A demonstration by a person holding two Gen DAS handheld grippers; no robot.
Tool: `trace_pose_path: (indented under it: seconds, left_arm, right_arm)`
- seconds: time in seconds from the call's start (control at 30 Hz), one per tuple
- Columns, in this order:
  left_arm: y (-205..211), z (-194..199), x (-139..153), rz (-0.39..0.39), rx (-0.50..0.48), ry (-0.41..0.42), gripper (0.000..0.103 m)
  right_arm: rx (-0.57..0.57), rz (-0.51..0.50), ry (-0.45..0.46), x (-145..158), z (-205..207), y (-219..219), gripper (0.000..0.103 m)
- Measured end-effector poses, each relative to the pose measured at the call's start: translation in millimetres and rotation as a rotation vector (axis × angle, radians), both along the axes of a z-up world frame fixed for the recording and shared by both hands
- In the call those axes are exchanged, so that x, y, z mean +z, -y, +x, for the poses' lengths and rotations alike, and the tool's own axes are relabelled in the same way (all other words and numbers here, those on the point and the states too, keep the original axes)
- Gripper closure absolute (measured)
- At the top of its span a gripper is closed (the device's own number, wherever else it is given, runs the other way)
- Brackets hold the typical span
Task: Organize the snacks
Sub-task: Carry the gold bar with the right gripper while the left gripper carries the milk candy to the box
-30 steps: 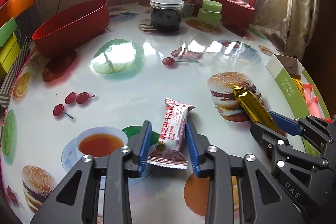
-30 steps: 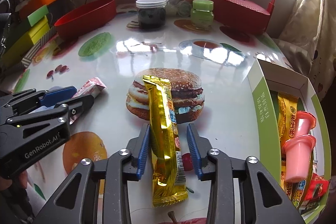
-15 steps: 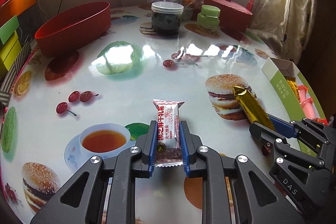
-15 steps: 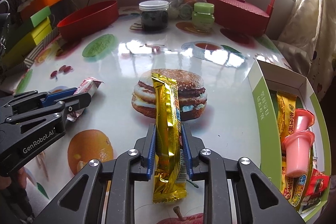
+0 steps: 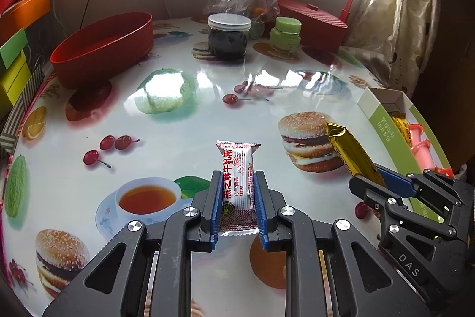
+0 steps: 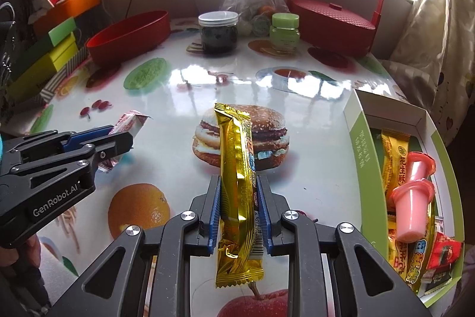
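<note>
Blue pads on the left gripper now pinch the white and red snack packet from both sides; a moment ago the jaws stood apart around it, so we judge that this snack is now gripped and ready to be lifted from the worktop. In this left wrist view the packet points away from us, and its near end is partly covered by the pads, so we cannot tell whether it still rests on the surface. At the right edge we see the right gripper from the side with the gold bar in it, and behind it the green and white box, whose near part is cut off by the frame. In the right wrist view, the jaws of the right gripper are pressed on the gold bar, which they only stood around one second ago; the bar stands out forward over the printed burger. Both snacks are held now, and we think the next step is to carry them to the box at the right, where other snacks already lie. The left gripper appears at the left side with the packet mostly hidden behind it. The small text on the wrappers is hard to read.
</note>
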State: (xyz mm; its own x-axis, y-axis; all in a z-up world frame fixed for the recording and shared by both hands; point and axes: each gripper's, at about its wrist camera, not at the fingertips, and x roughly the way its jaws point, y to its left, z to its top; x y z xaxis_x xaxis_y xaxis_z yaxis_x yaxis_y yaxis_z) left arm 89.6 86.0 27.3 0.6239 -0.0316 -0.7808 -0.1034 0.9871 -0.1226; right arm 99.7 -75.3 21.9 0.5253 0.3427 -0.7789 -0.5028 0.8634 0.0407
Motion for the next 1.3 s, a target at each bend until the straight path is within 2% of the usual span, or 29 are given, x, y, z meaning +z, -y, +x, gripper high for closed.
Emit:
trace_pose_path:
  seconds: [0.47, 1.3]
  left_arm:
    - [15.7, -1.2, 16.8, -0.01, -0.038, 0.034, 0.082]
    - [63.7, 5.8, 41.6, -0.038, -0.168, 0.08, 0.082]
  right_arm:
    - [-0.038, 0.021, 0.028, 14.2, -9.2, 21.8, 0.081]
    - [-0.146, 0.065, 0.076, 39.6, -24.1, 81.1, 0.081]
